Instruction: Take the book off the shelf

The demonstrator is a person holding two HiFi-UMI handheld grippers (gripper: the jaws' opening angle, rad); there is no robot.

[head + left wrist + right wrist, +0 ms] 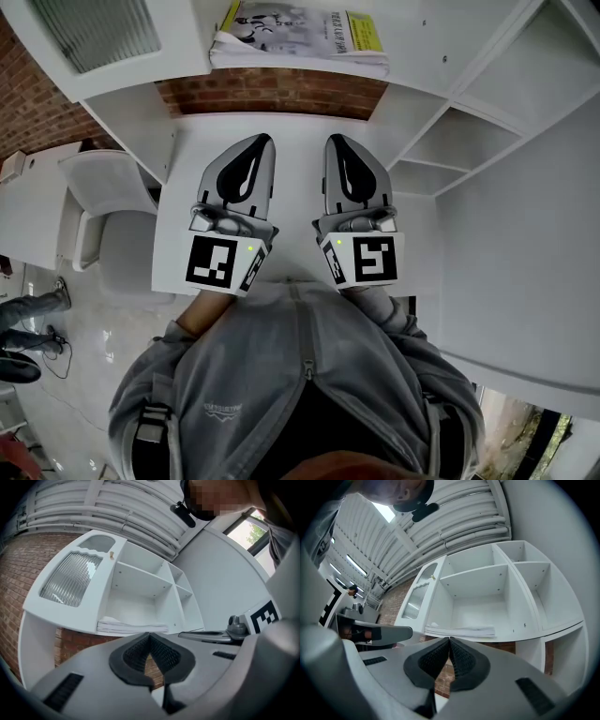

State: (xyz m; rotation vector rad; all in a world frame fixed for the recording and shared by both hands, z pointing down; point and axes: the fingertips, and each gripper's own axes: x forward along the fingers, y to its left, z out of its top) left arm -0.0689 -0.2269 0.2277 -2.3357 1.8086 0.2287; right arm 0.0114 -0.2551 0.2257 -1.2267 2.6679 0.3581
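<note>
A thin book [298,36] with a white and yellow cover lies flat on a shelf board of the white shelf unit [441,66]. The same book [131,625] shows as a flat white stack in the left gripper view, and the book [461,630] lies in a compartment in the right gripper view. My left gripper [262,141] and right gripper [336,141] are side by side over the white desk, below the book and apart from it. Both are shut with nothing between the jaws.
A white desk top [292,127] lies under the grippers against a brick wall [272,92]. A grey chair [98,202] stands at the left. Empty shelf compartments [450,150] open to the right. A ribbed glass door panel [103,28] is at upper left.
</note>
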